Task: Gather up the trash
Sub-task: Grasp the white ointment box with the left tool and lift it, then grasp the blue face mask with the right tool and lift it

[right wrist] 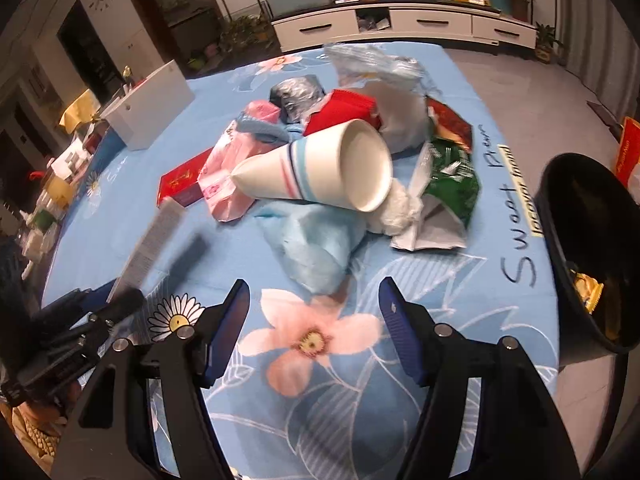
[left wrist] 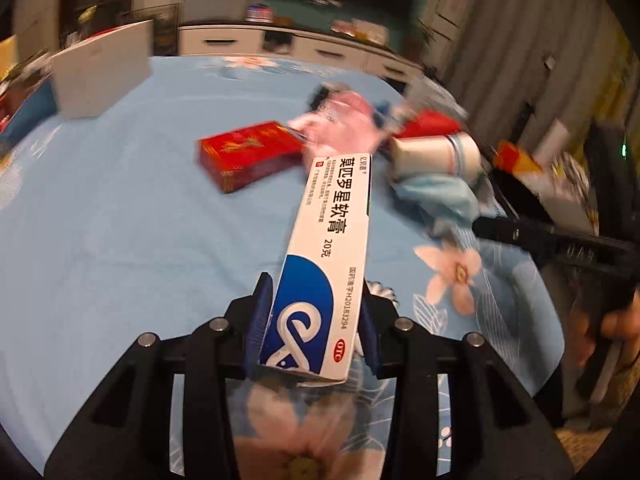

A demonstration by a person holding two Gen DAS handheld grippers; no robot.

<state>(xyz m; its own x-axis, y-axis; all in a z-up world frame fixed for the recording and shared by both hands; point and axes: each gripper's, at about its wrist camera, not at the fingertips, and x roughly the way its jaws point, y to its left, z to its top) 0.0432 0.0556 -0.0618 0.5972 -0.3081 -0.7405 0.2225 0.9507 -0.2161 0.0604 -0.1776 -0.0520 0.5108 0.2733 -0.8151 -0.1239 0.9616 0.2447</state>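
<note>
My left gripper (left wrist: 314, 312) is shut on a long white and blue ointment box (left wrist: 324, 256), held above the blue flowered tablecloth (left wrist: 120, 220). The box also shows blurred in the right wrist view (right wrist: 150, 244). My right gripper (right wrist: 314, 300) is open and empty, low over the cloth, just short of a crumpled light blue paper (right wrist: 316, 240). Behind it lies a trash pile: a white paper cup (right wrist: 320, 170) on its side, a pink packet (right wrist: 228, 176), a red box (right wrist: 180, 180), a green wrapper (right wrist: 452, 180) and a white tissue wad (right wrist: 396, 208).
A black trash bin (right wrist: 584, 248) stands at the table's right edge with yellow scraps inside. A white box (right wrist: 150, 108) sits at the far left of the table. A TV cabinet (right wrist: 400, 24) lines the back wall.
</note>
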